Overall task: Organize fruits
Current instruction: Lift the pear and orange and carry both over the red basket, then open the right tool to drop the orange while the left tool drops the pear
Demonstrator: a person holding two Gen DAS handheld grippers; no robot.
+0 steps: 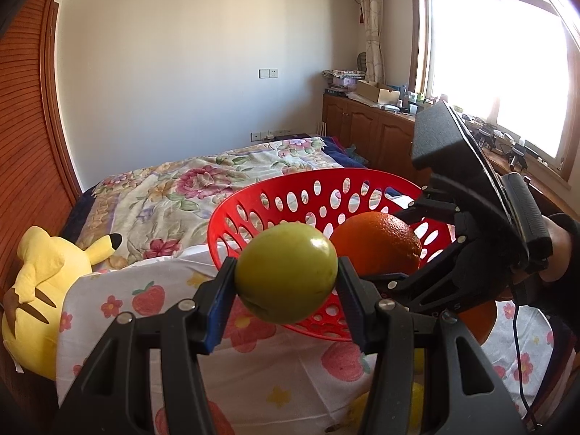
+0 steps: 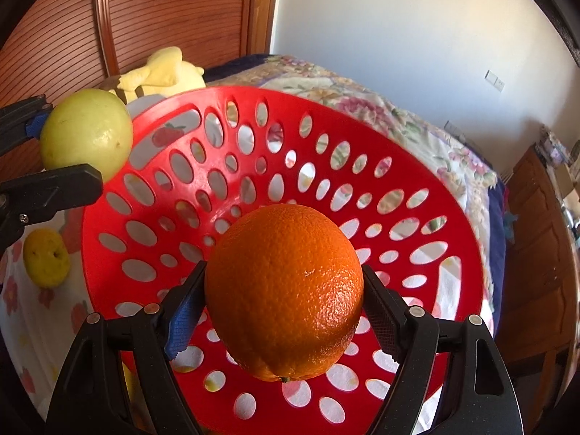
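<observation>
1. Hidden or hard to read: in the left wrist view the right claw and its black body cover much of the right side of the red basket, and a second orange fruit shows only as a slice below that claw. At the bottom edge, some yellow fruit is mostly behind the left claw's arm and cannot be identified. The window is blown out white.

2. Container: the perforated basket is tilted so its bowl faces the right wrist camera. No fruit can be seen lying on its floor (the patterned cloth shows through the holes).

3. Left claw: clamped on a green apple, blue pads pressed to both sides, held in the air just in front of the basket's near rim. In the right wrist view the same apple sits at the basket's left rim.

4. Right claw: gripping an orange from both sides, held over the basket's bowl; the orange appears above the rim in the other view.

5. Around: a yellow lemon-like fruit rests on the strawberry-print cloth left of the basket; a yellow plush toy lies against the wooden headboard, and a floral quilt covers the bed behind.
</observation>
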